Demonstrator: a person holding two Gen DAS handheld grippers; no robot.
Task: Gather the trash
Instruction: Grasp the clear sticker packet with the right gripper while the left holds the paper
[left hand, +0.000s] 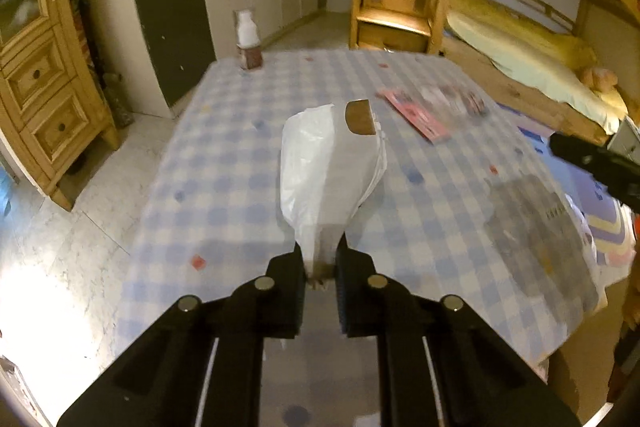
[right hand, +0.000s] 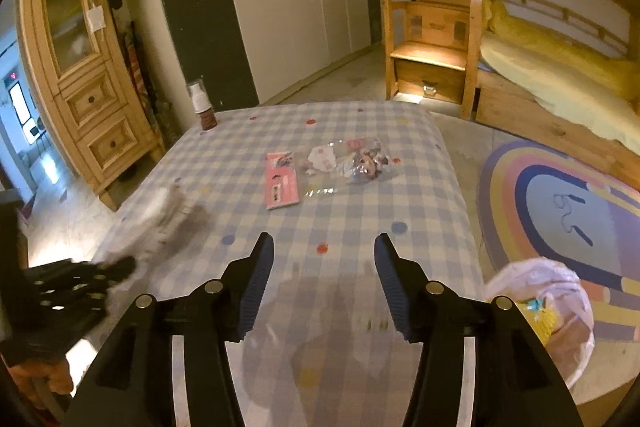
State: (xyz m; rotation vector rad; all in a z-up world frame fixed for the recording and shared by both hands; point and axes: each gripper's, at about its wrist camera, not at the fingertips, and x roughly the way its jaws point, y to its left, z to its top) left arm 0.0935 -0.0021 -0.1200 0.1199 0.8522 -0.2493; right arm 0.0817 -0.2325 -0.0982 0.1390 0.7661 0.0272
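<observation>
My left gripper (left hand: 321, 259) is shut on the lower end of a white crumpled wrapper (left hand: 328, 179) with a brown patch at its top, held above the checked table (left hand: 224, 187). In the right wrist view that gripper (right hand: 80, 283) and its wrapper (right hand: 168, 215) show blurred at the left. My right gripper (right hand: 324, 247) hangs open over the table (right hand: 400, 187) with nothing between its fingers. Ahead of it lie a pink packet (right hand: 282, 181) and a heap of clear crumpled wrappers (right hand: 352, 159). A clear plastic sheet (right hand: 320, 327) lies flat under the right gripper.
A white trash bag (right hand: 548, 307) with scraps inside sits on the floor by the table's right edge, on a rainbow rug (right hand: 560, 207). A white-capped brown bottle (right hand: 202, 105) stands at the far left corner. A wooden cabinet (right hand: 80, 67) stands to the left and a bunk bed (right hand: 560, 75) to the right.
</observation>
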